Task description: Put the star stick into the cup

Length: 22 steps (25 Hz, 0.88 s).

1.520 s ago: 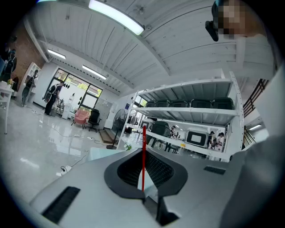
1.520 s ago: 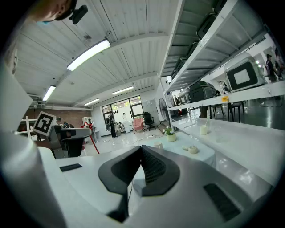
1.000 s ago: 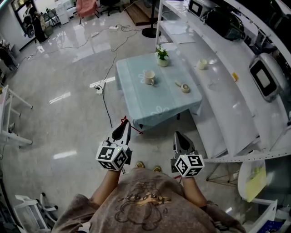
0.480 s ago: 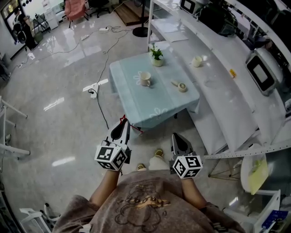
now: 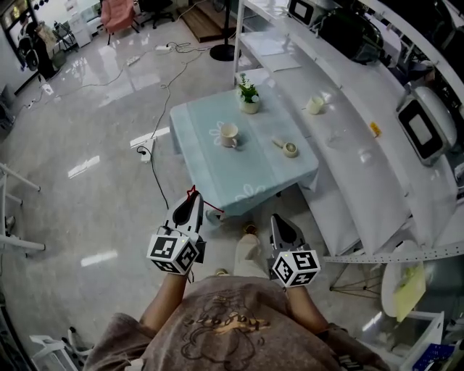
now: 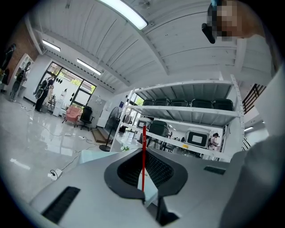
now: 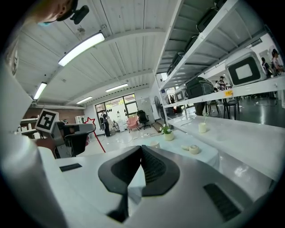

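I find no words, brand names or numbers that I can read anywhere. My left gripper (image 5: pixel 191 205) and right gripper (image 5: pixel 281 224) each carry a cube of black-and-white square markers, patterns only, with no letters. A small yellow tag (image 7: pixel 228 93) on the shelf (image 7: pixel 254 87) edge is too small to read, and the print on my shirt (image 5: pixel 225 327) is too blurred.

Bright, even white light fills the room. Ceiling strip lights (image 6: pixel 122 11) burn out to pure white in both gripper views, and the polished floor (image 5: pixel 83 167) throws back pale streaks of glare. Shadows are faint. Fisheye lenses bend the shelving (image 7: pixel 200 40) and blacken the frame corners; the left gripper (image 6: pixel 143 150) and right gripper (image 7: pixel 141 147) loom slightly soft against the lens.
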Each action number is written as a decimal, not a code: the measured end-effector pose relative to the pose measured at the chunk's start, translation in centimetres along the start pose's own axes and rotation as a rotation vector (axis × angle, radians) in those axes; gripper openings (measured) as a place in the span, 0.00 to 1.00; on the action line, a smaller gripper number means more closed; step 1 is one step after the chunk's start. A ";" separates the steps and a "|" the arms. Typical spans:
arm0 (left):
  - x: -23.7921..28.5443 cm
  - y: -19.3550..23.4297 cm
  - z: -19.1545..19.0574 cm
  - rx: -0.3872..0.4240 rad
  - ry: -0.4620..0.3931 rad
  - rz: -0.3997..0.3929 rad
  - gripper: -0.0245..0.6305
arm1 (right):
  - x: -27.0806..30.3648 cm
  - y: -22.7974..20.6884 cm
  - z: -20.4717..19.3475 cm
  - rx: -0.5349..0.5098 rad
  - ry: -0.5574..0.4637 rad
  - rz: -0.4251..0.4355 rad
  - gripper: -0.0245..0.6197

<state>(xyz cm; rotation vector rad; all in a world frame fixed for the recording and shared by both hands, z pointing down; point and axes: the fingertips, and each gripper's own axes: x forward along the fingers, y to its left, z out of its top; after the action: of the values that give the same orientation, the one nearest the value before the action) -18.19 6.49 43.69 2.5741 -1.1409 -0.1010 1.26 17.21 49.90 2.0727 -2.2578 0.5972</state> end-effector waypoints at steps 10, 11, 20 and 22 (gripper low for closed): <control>8.4 1.9 1.1 0.007 0.004 0.044 0.08 | 8.3 -4.8 3.1 0.000 0.024 0.060 0.04; 9.3 2.1 1.2 0.007 0.002 0.052 0.08 | 9.2 -5.3 3.7 -0.003 0.025 0.069 0.04; 16.4 3.9 3.0 -0.014 -0.023 0.149 0.08 | 16.5 -9.3 8.1 -0.026 0.045 0.156 0.04; 17.9 4.0 3.1 -0.014 -0.029 0.168 0.08 | 17.8 -10.3 8.7 -0.027 0.051 0.172 0.04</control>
<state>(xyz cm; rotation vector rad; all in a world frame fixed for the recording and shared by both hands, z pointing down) -9.50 -10.00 43.18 2.4606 -1.3569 -0.1066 11.16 -2.79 49.36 1.8412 -2.4173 0.6157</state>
